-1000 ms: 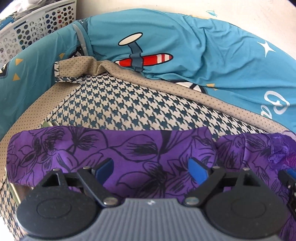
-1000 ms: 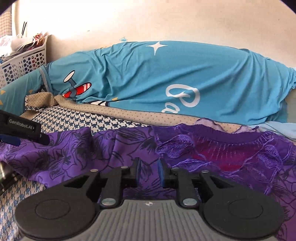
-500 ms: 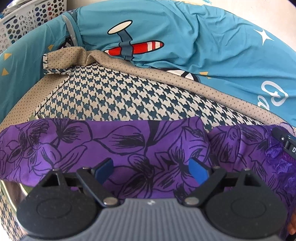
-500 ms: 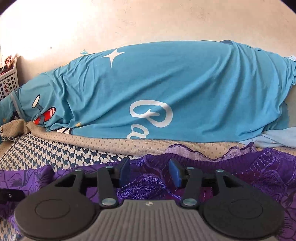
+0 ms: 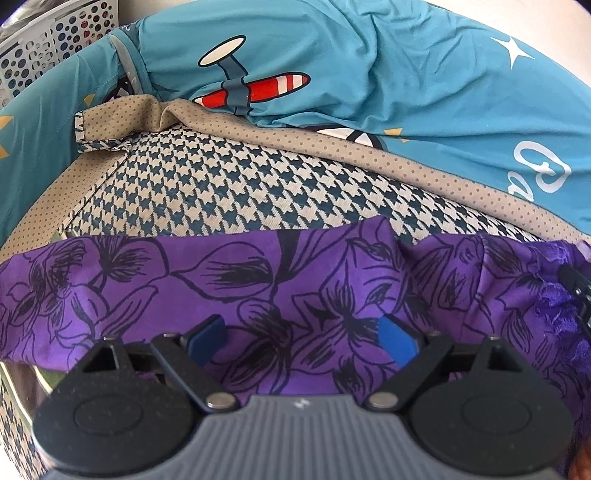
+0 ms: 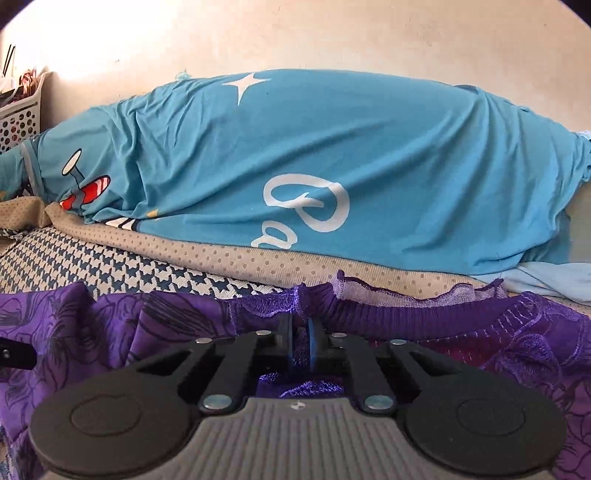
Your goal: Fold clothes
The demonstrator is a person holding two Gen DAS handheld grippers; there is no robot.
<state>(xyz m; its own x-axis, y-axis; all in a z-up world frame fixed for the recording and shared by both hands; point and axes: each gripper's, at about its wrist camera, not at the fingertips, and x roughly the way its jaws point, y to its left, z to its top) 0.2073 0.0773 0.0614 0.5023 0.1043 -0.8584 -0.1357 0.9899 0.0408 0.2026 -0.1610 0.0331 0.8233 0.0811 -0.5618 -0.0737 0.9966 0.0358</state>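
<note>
Purple garment (image 6: 424, 317), floral print at one end and lace at the neckline, lies spread under both tongs on the houndstooth cover (image 5: 229, 192). Your right gripper (image 6: 301, 341) has its jaws pinched together on the garment's ribbed neck edge, a ridge of purple cloth standing up between the blue pads. Your left gripper (image 5: 299, 338) hovers with its jaws spread wide over the printed fabric (image 5: 258, 280), pads clear of it and holding nothing. Beyond both tongs runs a dotted beige border (image 6: 295, 260), and behind that a blue sheet with a plane motif (image 5: 332, 66) heaped against the wall; a perforated basket (image 5: 55, 29) stands far left of the left tong. Step in hand, as judged: taking hold of two points before the first fold. Next you need the left jaws lowered and pinched on the printed edge, level with the right grip, so the cloth lifts evenly.
</note>
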